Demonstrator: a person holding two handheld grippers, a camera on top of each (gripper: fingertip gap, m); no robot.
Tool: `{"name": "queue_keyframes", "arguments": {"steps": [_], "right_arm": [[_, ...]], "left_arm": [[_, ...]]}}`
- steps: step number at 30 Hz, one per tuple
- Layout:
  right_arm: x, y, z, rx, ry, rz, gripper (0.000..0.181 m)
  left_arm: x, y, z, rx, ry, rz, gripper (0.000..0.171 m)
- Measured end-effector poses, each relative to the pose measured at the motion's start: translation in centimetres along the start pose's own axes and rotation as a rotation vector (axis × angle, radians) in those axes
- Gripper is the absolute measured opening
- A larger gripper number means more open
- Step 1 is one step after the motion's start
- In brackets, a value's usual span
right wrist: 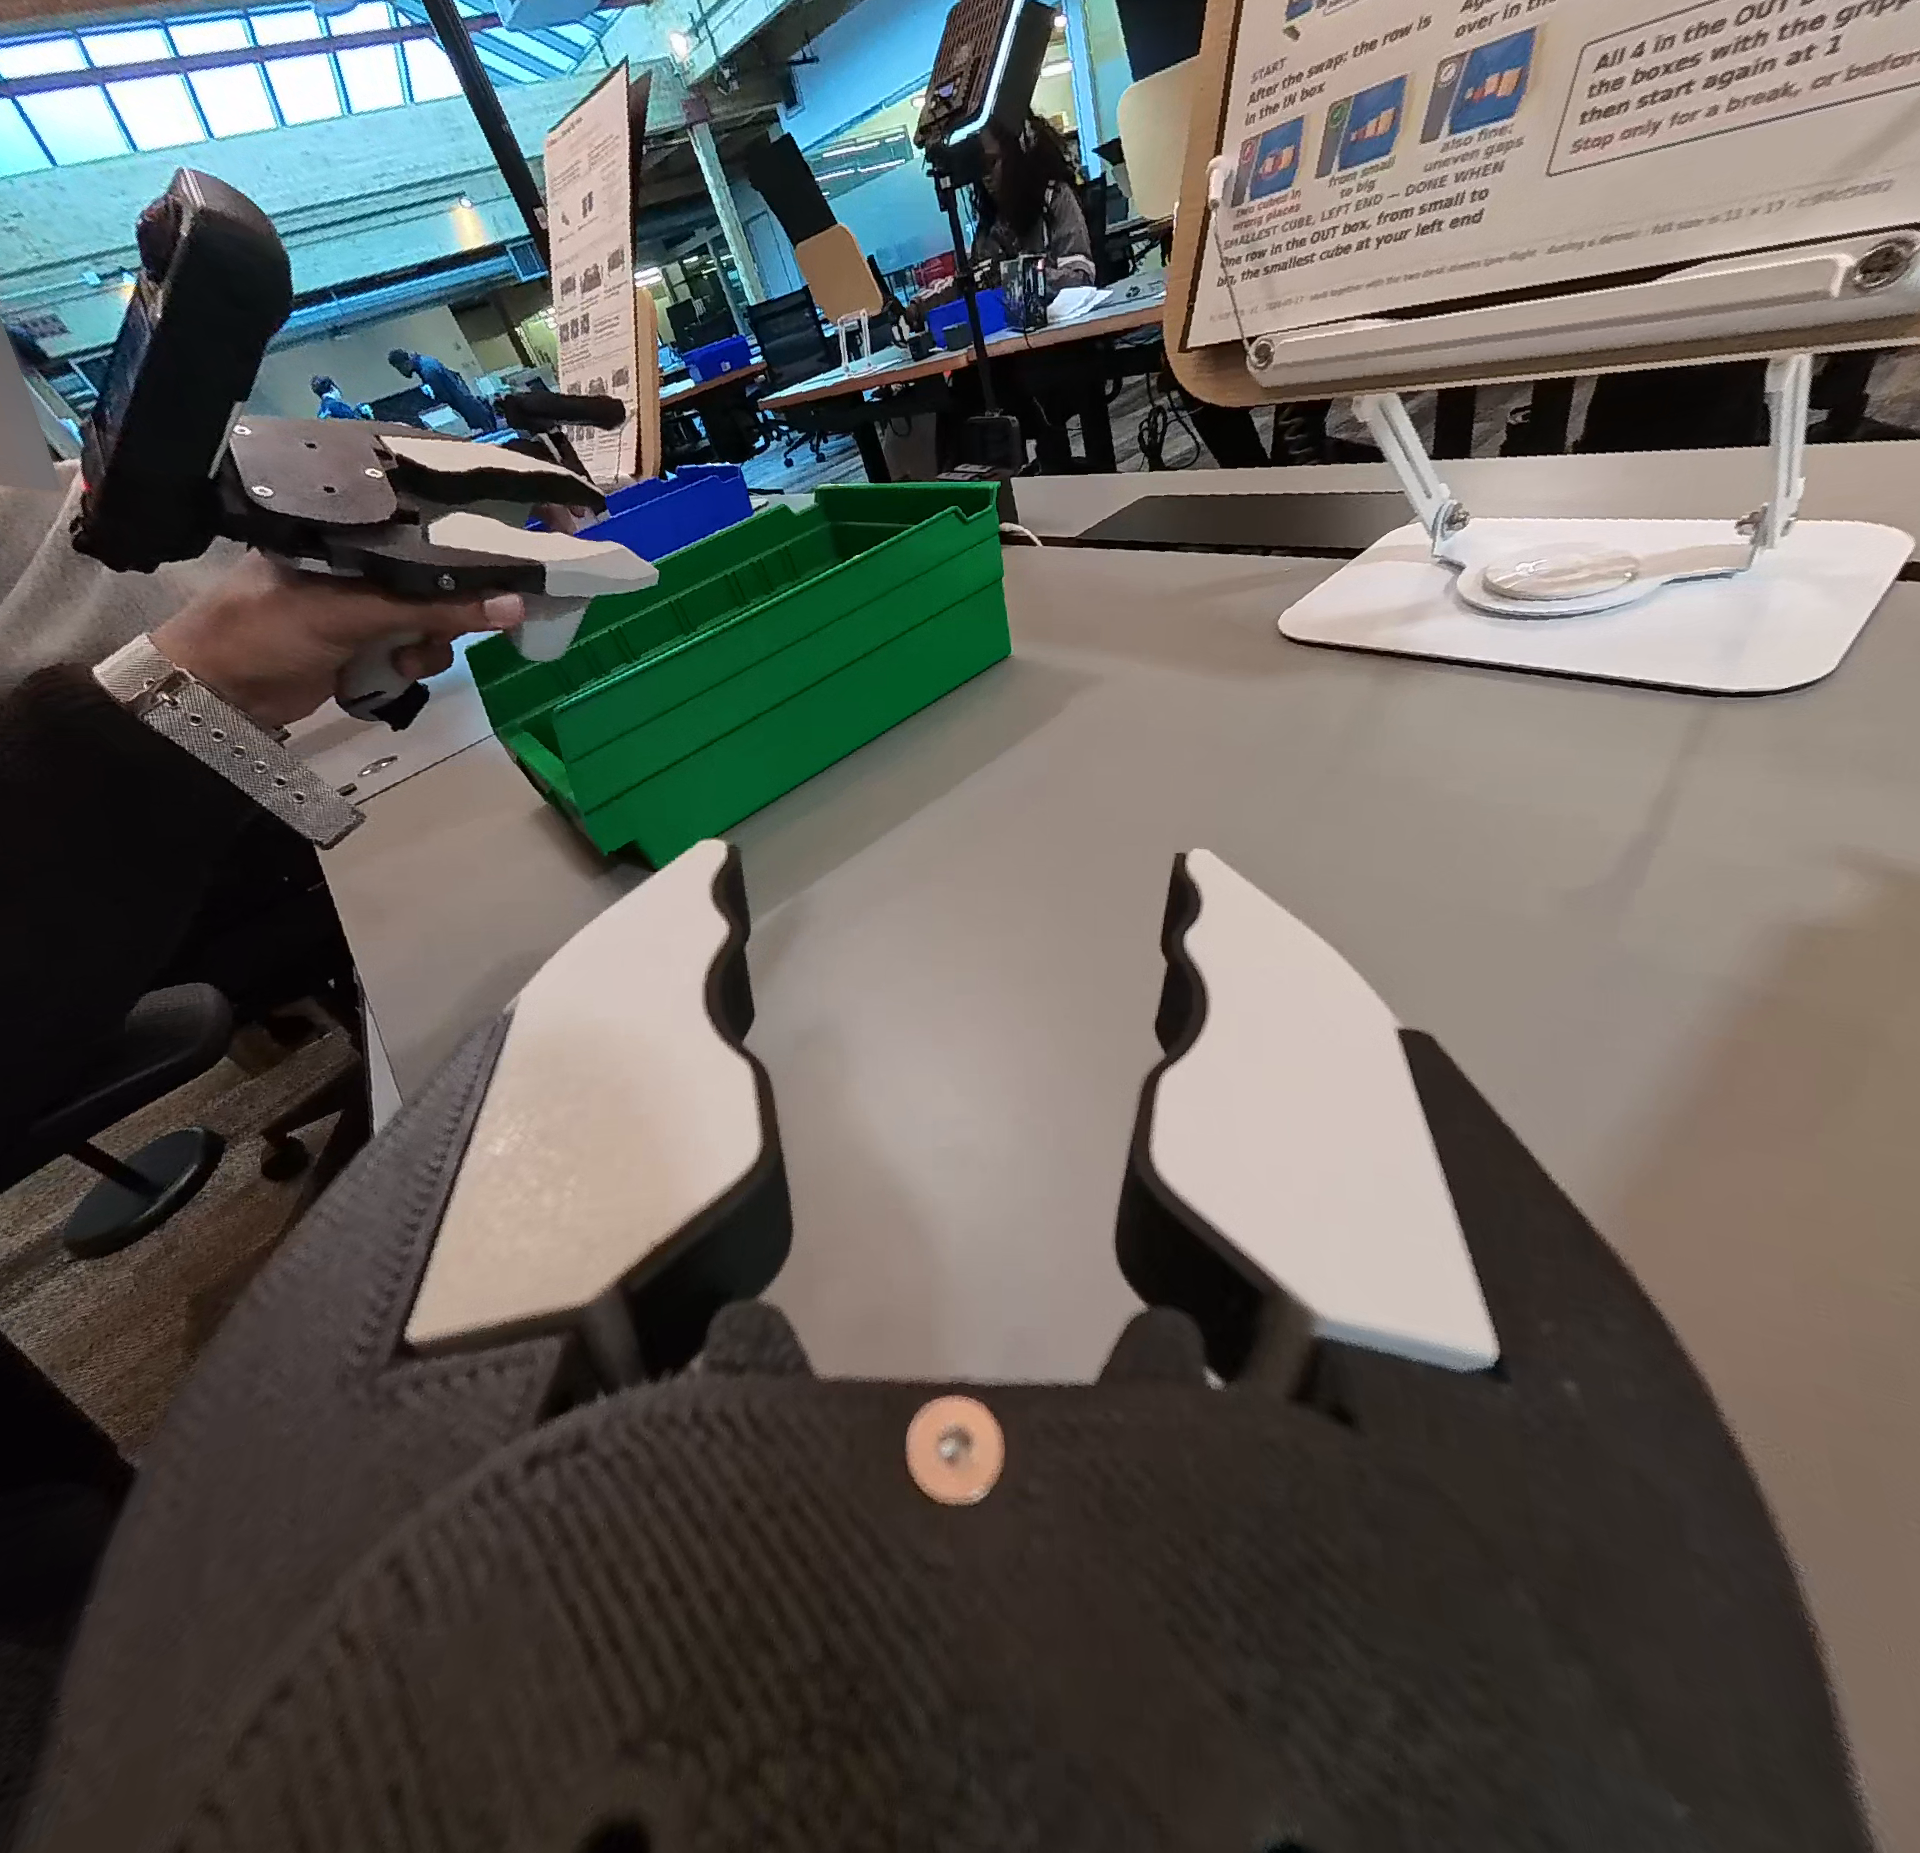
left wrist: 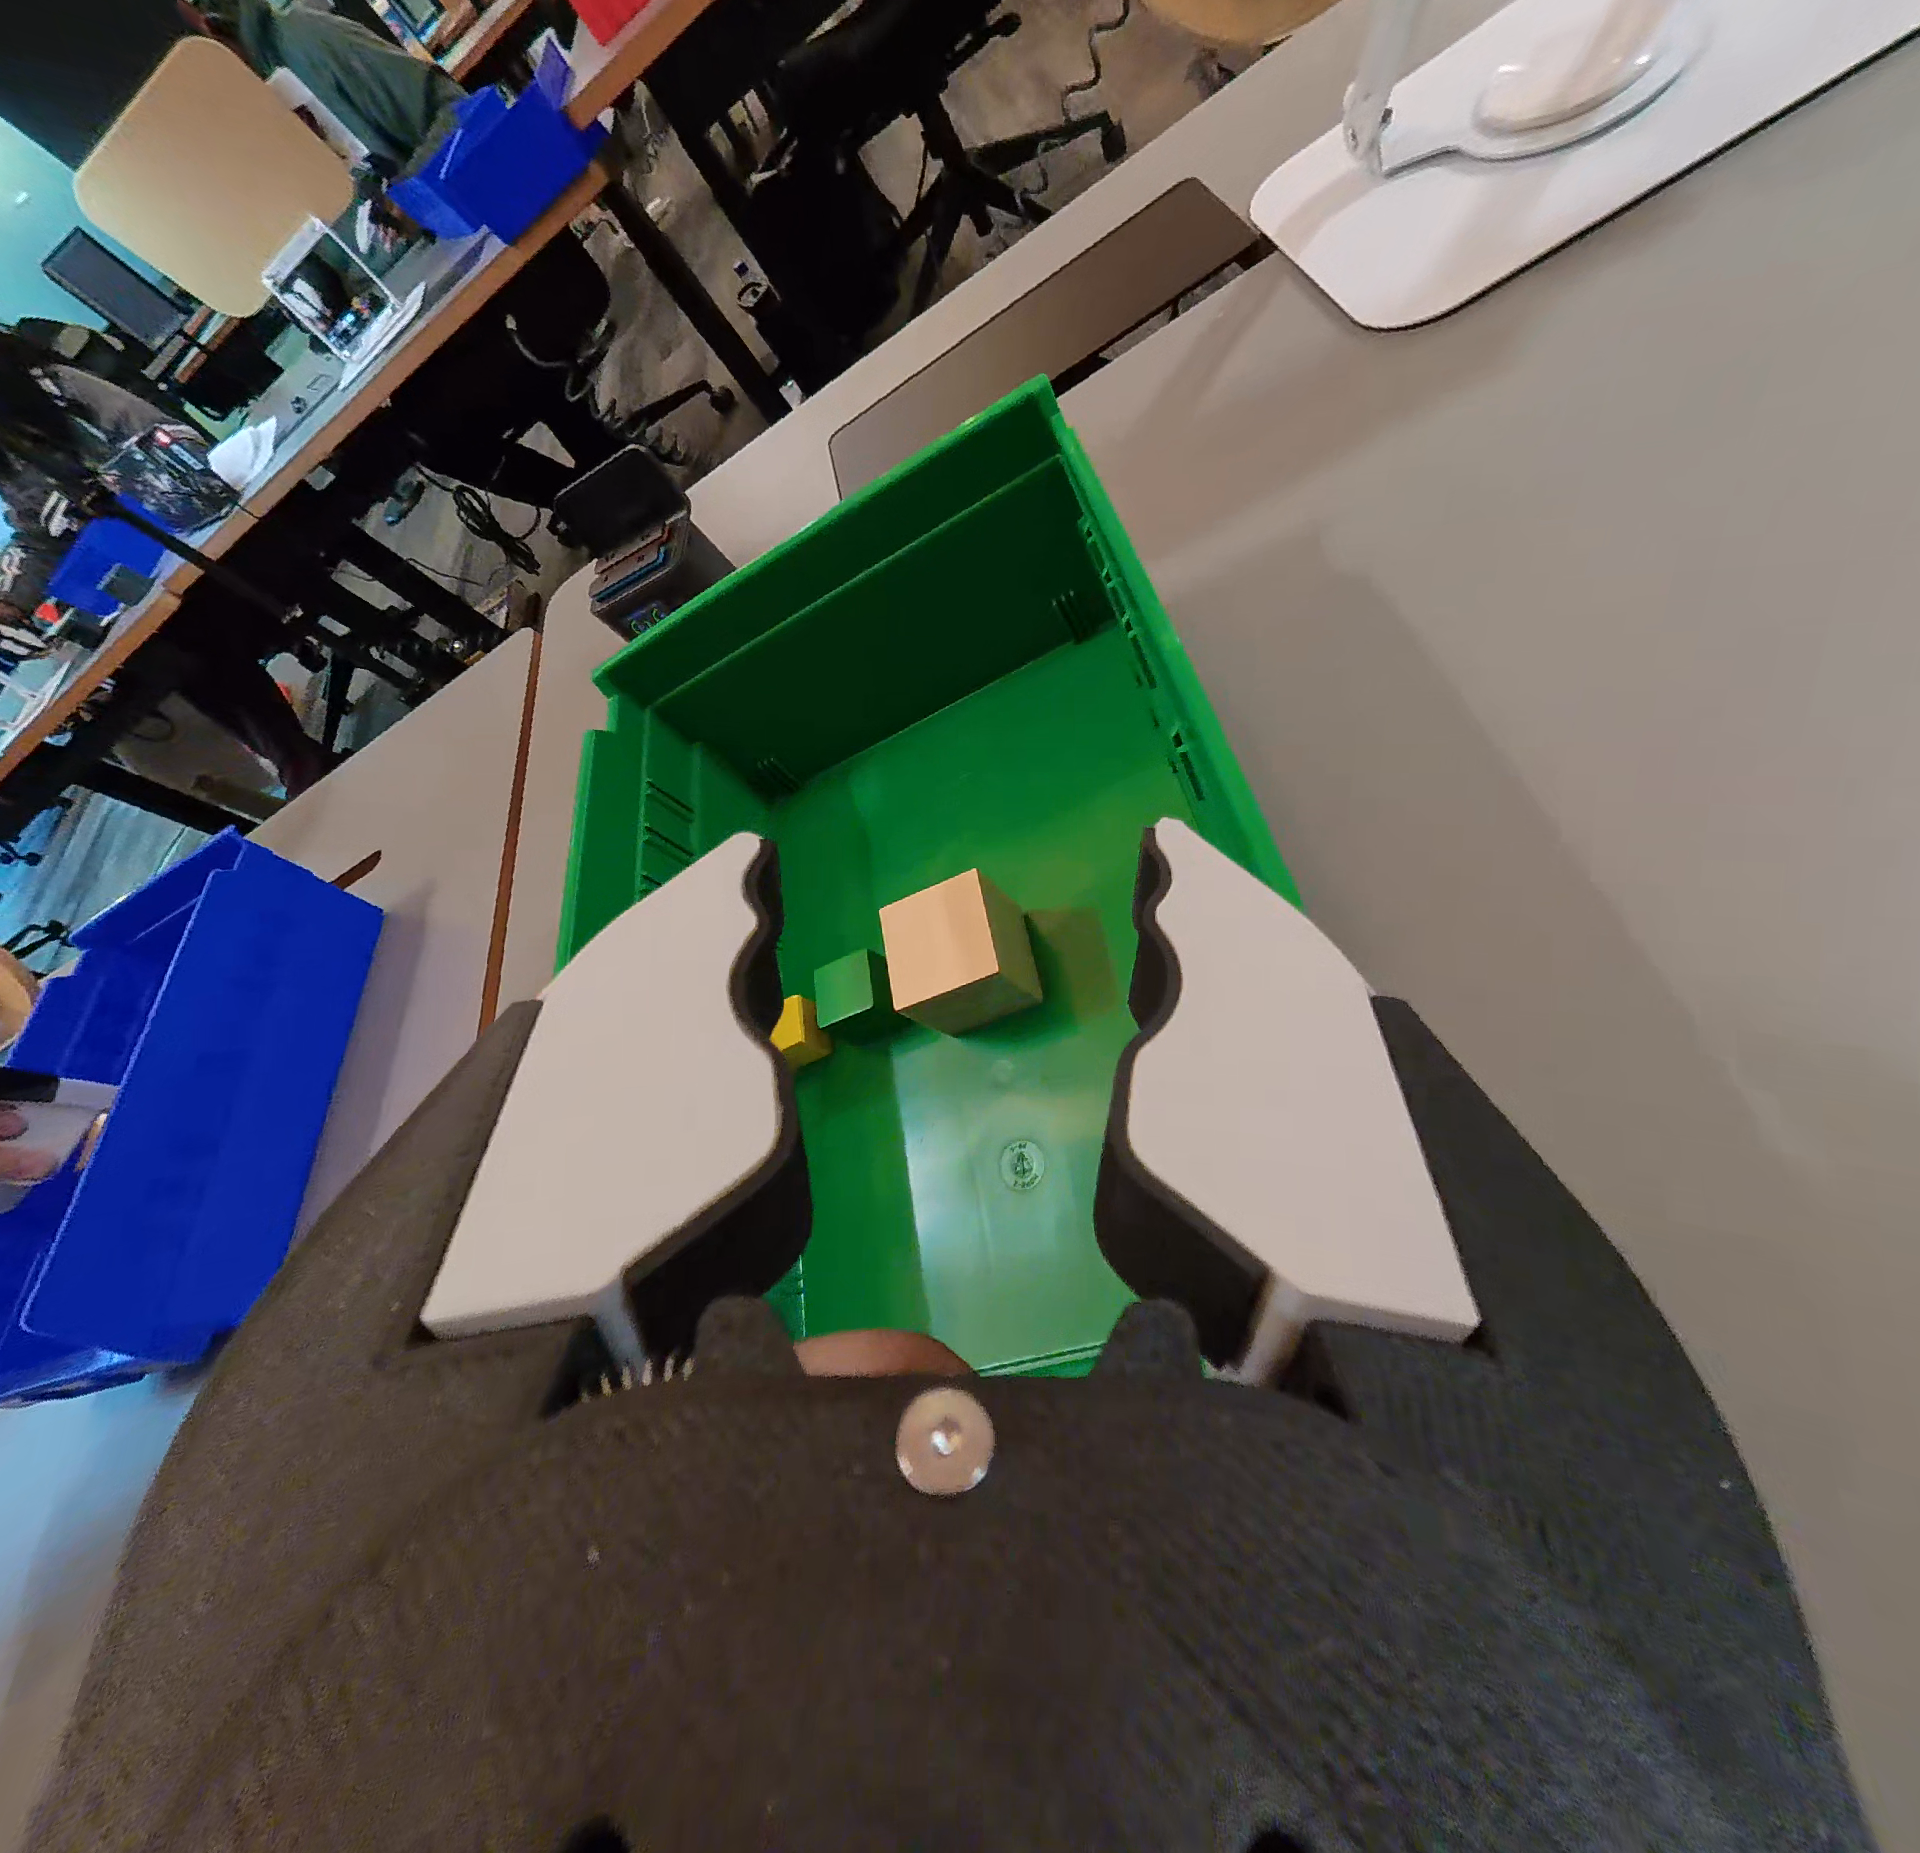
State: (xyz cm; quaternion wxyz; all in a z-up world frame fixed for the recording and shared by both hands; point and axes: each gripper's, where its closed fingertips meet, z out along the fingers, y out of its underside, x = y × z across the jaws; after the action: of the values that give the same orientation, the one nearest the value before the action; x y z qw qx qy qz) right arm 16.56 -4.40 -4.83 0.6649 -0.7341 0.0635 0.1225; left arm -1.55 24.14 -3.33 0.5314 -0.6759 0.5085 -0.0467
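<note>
an open-plan workroom, its grey table [right wrist: 1247,816] carrying a green bin [left wrist: 862,598] and a white stand [right wrist: 1600,608] bearing a printed sheet. the left hand-held gripper [left wrist: 956,930] hovers over the bin, jaws spread and empty, above a pale cube [left wrist: 940,951], a green cube [left wrist: 847,984] and a yellow cube [left wrist: 798,1026] lying side by side inside. the right hand-held gripper [right wrist: 951,956], likewise released, hangs over bare table well apart. a blue bin [left wrist: 197,1076] sits beside the green one.
</note>
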Motion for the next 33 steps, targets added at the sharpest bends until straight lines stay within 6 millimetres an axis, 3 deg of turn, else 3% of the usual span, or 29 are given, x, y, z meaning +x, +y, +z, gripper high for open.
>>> {"name": "queue_keyframes", "arguments": {"steps": [7,15,18,27,33], "right_arm": [[0.2,-0.2,-0.2,0.011,0.014,0.001,0.075],[0.3,-0.2,-0.2,0.014,0.007,0.023,0.073],[0.1,-0.4,-0.2,0.022,0.002,0.025,0.071],[0.2,0.0,-0.1,0.009,-0.015,0.053,0.07],[0.1,-0.1,-0.1,0.019,-0.035,0.099,0.07]], "left_arm": [[-0.4,0.4,0.1,-0.01,-0.03,-0.071,0.063],[-0.4,1.1,0.7,0.015,0.119,-0.357,0.066],[0.5,2.3,1.8,-0.028,0.213,-0.471,0.066],[1.4,5.6,5.5,-0.337,0.269,-0.472,0.066],[0.1,8.4,8.5,-0.475,0.194,-0.531,0.066]]}}
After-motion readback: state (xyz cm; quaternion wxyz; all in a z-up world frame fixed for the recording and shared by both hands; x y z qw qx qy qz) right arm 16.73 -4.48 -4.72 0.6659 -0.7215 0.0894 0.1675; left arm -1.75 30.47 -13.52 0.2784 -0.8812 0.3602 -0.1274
